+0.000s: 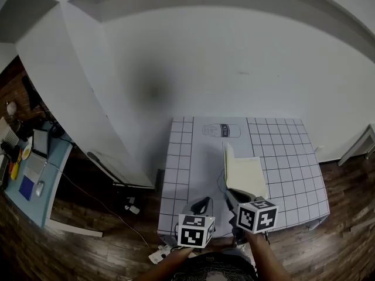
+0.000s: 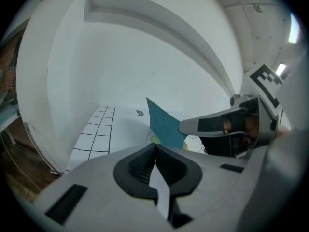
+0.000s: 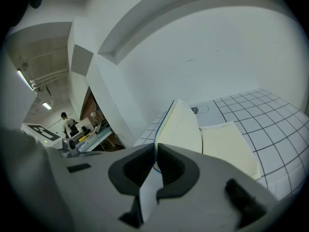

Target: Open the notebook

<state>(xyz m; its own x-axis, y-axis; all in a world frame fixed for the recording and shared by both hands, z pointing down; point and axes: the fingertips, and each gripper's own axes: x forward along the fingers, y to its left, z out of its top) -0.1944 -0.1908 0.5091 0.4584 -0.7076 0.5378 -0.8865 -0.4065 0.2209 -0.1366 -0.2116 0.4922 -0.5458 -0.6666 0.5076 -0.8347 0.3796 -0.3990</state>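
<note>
The notebook [image 1: 246, 177] lies on the gridded white mat [image 1: 281, 151] with its cream pages showing. Its teal cover [image 1: 228, 161] stands up from the left side. In the right gripper view the cover's cream inner face [image 3: 181, 127] rises straight ahead, and its thin teal edge runs between the pads of my right gripper [image 3: 155, 146], which is shut on it. The open page [image 3: 229, 146] lies flat to the right. My left gripper [image 2: 154, 149] is shut with nothing in it, just left of the teal cover [image 2: 166, 124] and beside the right gripper [image 1: 232, 195].
A bottle outline [image 1: 221, 131] is printed at the mat's far side. The table's front edge runs right by both grippers. A blue desk [image 1: 29, 174] with a laptop stands at the far left on the wooden floor. A person [image 3: 67, 122] stands far off.
</note>
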